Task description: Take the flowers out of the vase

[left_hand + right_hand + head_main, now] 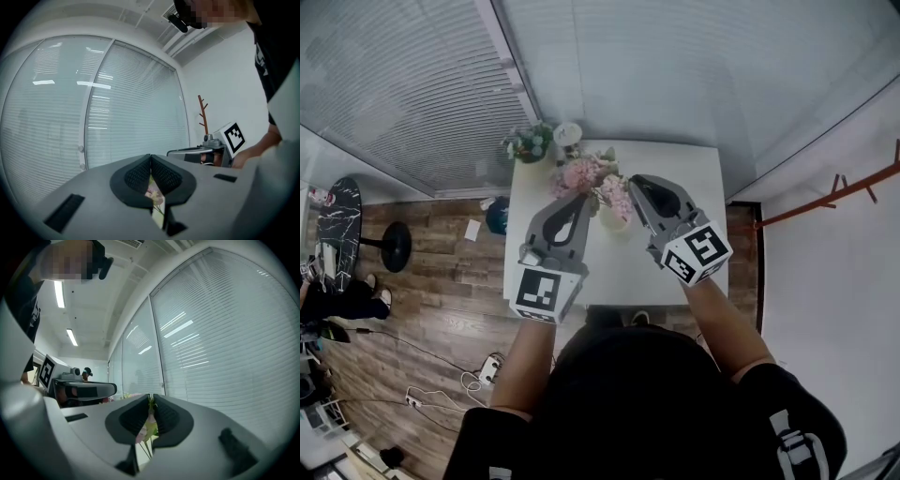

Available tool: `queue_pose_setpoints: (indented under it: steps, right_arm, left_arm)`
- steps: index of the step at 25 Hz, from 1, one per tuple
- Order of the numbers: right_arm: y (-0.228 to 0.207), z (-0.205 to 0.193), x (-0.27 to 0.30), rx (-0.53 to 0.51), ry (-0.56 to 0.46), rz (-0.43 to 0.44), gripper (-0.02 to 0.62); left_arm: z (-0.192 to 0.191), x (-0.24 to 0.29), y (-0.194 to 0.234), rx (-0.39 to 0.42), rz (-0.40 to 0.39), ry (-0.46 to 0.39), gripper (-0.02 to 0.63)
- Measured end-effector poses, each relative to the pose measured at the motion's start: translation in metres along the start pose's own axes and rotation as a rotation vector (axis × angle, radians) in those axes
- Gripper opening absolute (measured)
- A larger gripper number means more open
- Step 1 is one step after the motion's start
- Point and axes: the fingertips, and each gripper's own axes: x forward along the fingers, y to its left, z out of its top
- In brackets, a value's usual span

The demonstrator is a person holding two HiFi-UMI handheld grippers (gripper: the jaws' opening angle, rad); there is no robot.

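In the head view a bunch of pink flowers (581, 174) rises over a pale vase (615, 223) on the white table (675, 164). My left gripper (583, 200) reaches into the bunch from the left and my right gripper (634, 181) from the right. In the left gripper view the left gripper (151, 161) has its jaws closed, with a pink bloom and green stem (156, 196) in the gap below the pads. In the right gripper view the right gripper (151, 401) is shut on a green stem (149, 423). Most of the vase is hidden by blooms and grippers.
A small leafy potted plant (530, 143) and a round white object (568, 134) stand at the table's far left corner. Window blinds (422, 84) run behind the table. A wooden coat rack (853, 187) stands right; a black round table (337, 234) stands far left on the wooden floor.
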Motion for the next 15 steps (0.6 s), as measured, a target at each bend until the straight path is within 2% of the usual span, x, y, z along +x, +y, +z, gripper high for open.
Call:
queue_pose_setpoints:
  steps: [7,15]
  right_arm:
    - [0.005,0.035,0.002,-0.041,-0.080,0.011,0.035]
    - [0.001,0.071,0.003,-0.084,-0.138,-0.021,0.035]
  left_arm:
    - [0.029,-0.001,0.011,-0.020,-0.002,-0.073,0.012]
    - [0.058,0.007,0.018,0.002,-0.028,-0.128,0.012]
